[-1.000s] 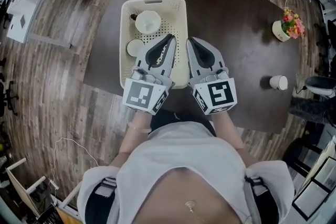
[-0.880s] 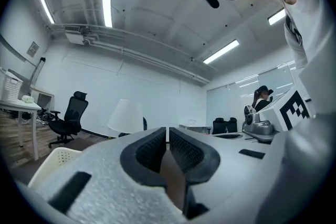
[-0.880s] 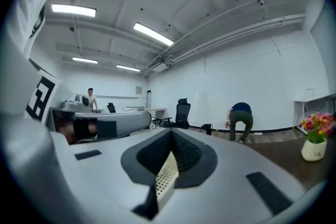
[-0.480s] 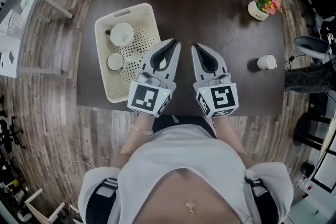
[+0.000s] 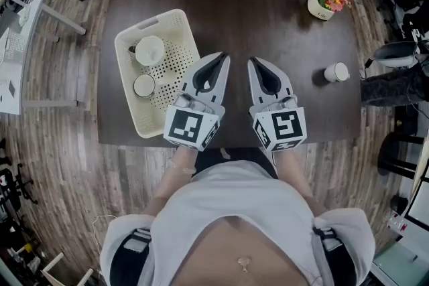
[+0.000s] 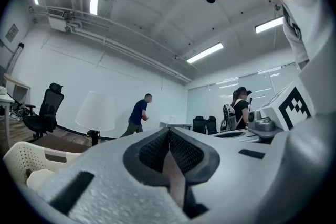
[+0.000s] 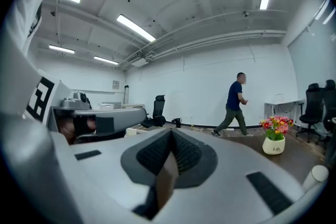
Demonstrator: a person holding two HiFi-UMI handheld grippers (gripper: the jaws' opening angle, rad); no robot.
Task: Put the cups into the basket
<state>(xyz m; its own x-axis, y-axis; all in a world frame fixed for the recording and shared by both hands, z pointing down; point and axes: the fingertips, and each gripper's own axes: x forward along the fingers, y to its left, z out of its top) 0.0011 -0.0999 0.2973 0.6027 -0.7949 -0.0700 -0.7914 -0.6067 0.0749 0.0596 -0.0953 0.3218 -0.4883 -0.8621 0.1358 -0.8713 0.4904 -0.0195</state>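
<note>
1. My left gripper [image 5: 220, 58] and right gripper [image 5: 256, 63] hover side by side over the near middle of the table [image 5: 268, 17]. Each has its jaws pressed together with nothing between them.
2. A large cup [image 5: 149, 50] and a small cup [image 5: 144, 85] lie in the basket [image 5: 164, 15] at the left. The last cup [image 5: 335, 72] is on the table well to the right, near the edge. I cannot tell whether it stands or lies.
3. Hazard: if I reach the last cup with the jaws together, they push it instead of straddling it, and it may roll or slide off the near edge.
4. Hazard: the flowerpot [image 5: 325, 0] stands beyond that cup, so a wide or overshot reach could clip and tip it.
5. Hazard: the cup looks smooth and round. A shallow pinch on its rim could let it slip during the long carry across the table.
6. Hazard: that carry passes my left gripper, and the two may collide unless I move it aside.
7. Hazard: releasing above the two cups in the basket could chip them. The bare floor at its near end looks safer
</note>
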